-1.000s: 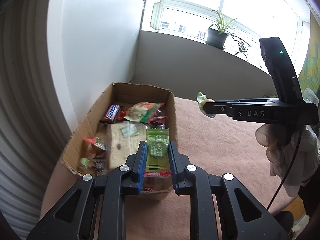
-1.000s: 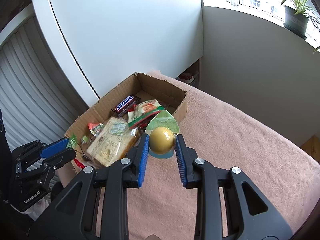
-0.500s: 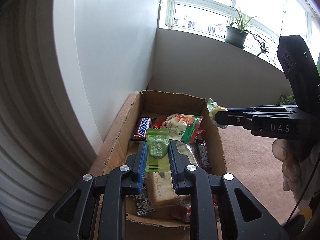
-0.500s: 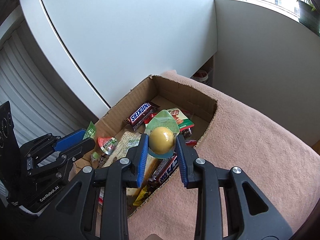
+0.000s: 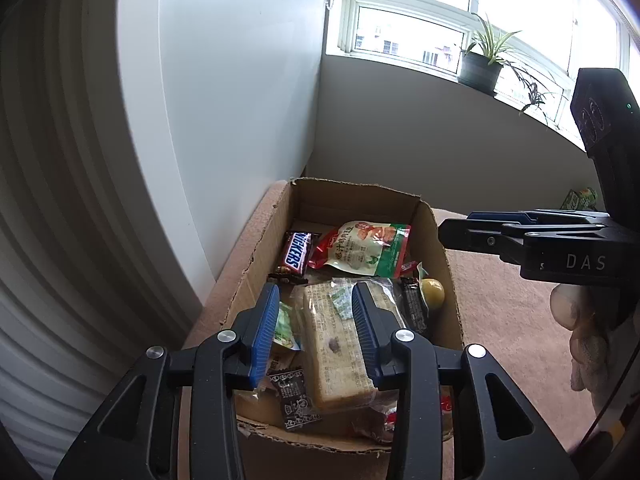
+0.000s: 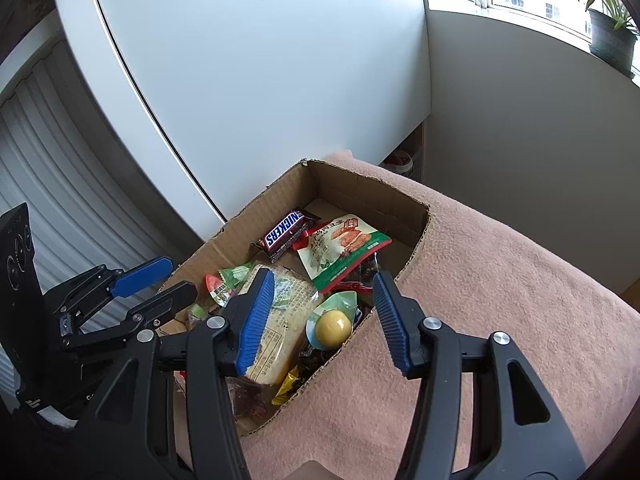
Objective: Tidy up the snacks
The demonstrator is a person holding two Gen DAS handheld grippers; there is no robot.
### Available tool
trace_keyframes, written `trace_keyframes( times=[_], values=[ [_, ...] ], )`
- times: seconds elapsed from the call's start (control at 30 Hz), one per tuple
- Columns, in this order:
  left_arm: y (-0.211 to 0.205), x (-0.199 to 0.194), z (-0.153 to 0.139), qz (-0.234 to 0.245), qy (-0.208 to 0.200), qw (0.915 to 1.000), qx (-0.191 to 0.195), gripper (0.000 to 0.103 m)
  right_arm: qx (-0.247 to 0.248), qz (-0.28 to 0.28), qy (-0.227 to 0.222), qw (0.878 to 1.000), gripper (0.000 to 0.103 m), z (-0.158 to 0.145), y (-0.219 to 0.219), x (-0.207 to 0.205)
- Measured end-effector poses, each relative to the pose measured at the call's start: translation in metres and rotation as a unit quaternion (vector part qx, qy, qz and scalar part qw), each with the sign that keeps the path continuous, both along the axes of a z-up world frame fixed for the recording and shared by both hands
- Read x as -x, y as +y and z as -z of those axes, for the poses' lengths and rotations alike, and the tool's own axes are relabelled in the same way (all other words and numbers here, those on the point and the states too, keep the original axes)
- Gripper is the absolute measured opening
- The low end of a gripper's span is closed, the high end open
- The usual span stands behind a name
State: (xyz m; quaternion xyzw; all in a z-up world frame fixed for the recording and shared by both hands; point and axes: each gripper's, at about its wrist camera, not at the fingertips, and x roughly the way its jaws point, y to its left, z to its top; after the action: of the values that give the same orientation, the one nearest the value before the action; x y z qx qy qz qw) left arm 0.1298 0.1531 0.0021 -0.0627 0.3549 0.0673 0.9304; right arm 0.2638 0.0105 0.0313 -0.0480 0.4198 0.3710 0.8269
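An open cardboard box (image 5: 256, 264) (image 6: 360, 188) holds several snacks: a Snickers bar (image 5: 298, 254) (image 6: 284, 232), a green-and-red pouch (image 5: 364, 248) (image 6: 340, 248) and a wrapped bread slab (image 5: 336, 344) (image 6: 280, 344). My left gripper (image 5: 316, 312) (image 6: 168, 280) hovers over the box's near end, its jaws opening with nothing between them. The green candy (image 5: 286, 326) (image 6: 236, 274) lies below its left finger. My right gripper (image 6: 322, 308) (image 5: 452, 230) is over the box's right wall, jaws opening. The yellow jelly cup (image 6: 334, 322) (image 5: 432, 292) rests in the box beneath them.
The box sits on a pink cloth-covered surface (image 6: 500, 300) that stretches right. A white panel (image 6: 260, 80) and a ribbed grey shutter (image 5: 60, 240) stand close on the left. A potted plant (image 5: 480, 68) is on the windowsill. A gloved hand (image 5: 580, 320) holds the right gripper.
Both grippers moved over the box and opened. The green candy dropped from the left jaws and the yellow jelly cup dropped from the right jaws into the box.
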Motion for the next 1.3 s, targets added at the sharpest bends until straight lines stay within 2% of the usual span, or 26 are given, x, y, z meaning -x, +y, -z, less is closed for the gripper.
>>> trace_keyframes(
  times=[0.07, 0.13, 0.17, 0.27, 0.33, 0.47, 0.53, 0.8, 1.0, 1.3],
  values=[
    [-0.002, 0.004, -0.001, -0.002, -0.001, 1.0000, -0.004, 0.042, -0.002, 0.001, -0.006, 1.000, 0.063, -0.002, -0.004, 0.007],
    [-0.005, 0.011, -0.004, -0.004, -0.008, 0.9999, -0.009, 0.053, -0.003, 0.003, -0.017, 1.000, 0.071, -0.003, -0.010, 0.016],
    [-0.008, 0.014, -0.006, -0.005, -0.012, 0.9999, -0.011, 0.053, -0.004, 0.006, -0.024, 1.000, 0.073, -0.004, -0.013, 0.021],
    [-0.013, 0.026, -0.009, -0.008, -0.021, 0.9997, -0.010, 0.057, -0.007, 0.015, -0.036, 0.999, 0.078, -0.004, -0.024, 0.035],
    [-0.019, 0.035, -0.012, -0.011, -0.028, 0.9995, -0.013, 0.068, -0.010, 0.020, -0.040, 0.999, 0.082, -0.003, -0.032, 0.045],
    [-0.030, 0.054, -0.015, -0.019, -0.040, 0.9989, -0.017, 0.072, -0.011, 0.034, -0.061, 0.997, 0.088, -0.003, -0.049, 0.069],
    [-0.035, 0.063, -0.015, -0.024, -0.046, 0.9985, -0.018, 0.078, -0.004, 0.041, -0.077, 0.996, 0.089, -0.003, -0.055, 0.080],
    [-0.048, 0.091, -0.016, -0.057, -0.054, 0.9965, -0.029, 0.079, -0.010, 0.072, -0.111, 0.991, 0.101, -0.009, -0.083, 0.118],
    [-0.058, 0.105, -0.014, -0.060, -0.050, 0.9965, -0.030, 0.079, -0.009, 0.096, -0.127, 0.987, 0.101, -0.010, -0.101, 0.141],
    [-0.067, 0.115, -0.014, -0.065, -0.051, 0.9964, -0.019, 0.079, 0.001, 0.101, -0.132, 0.986, 0.102, -0.011, -0.115, 0.155]
  ],
)
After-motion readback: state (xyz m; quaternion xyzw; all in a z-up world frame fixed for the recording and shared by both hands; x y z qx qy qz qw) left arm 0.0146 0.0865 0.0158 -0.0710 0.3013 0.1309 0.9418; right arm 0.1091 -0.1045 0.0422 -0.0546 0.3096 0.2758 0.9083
